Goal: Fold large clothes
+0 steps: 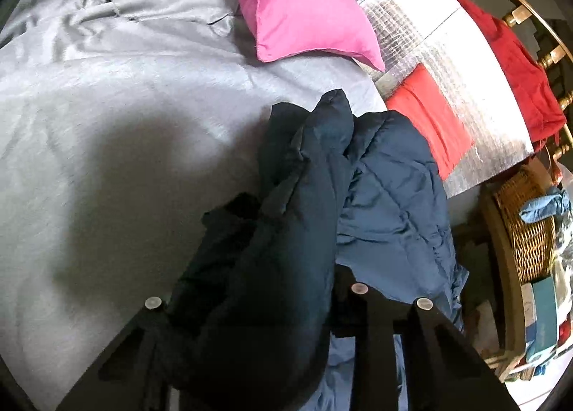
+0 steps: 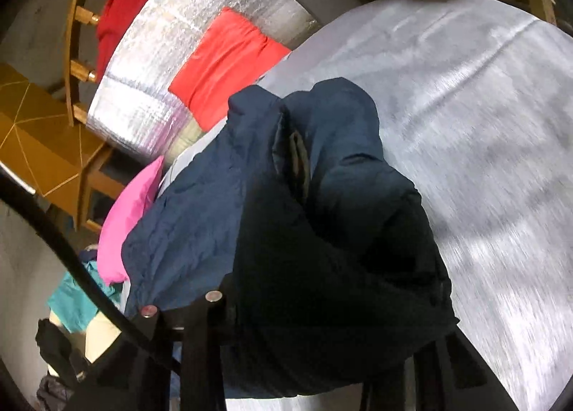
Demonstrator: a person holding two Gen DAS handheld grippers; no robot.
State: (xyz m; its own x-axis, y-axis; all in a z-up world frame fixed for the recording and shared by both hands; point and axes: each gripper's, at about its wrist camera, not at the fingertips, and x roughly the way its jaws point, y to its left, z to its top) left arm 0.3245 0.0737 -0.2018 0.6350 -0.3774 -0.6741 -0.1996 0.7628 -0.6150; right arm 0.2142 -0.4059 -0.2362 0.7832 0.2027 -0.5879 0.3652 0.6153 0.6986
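Left gripper point(image 1: 286, 307) pinches dark blue puffy jacket point(image 1: 386, 196); right gripper point(image 2: 322, 307) pinches it too. Jacket bunched. Lay flat on grey bed sheet point(image 1: 107, 124), pull smooth, then fold.

A big navy quilted jacket point(image 1: 390, 196) is bunched up and lifted off the grey bed point(image 1: 107, 124), hanging in thick folds rather than lying flat. Its outer shell is a dull dark blue with diamond stitching, creased all over; the folds turned away from the light look almost black. One rounded, puffy end sticks up highest, like a sleeve or hood, though I cannot tell which. From the right wrist view the same jacket point(image 2: 200, 217) drapes in a heap, with a seam opening showing a paler lining strip
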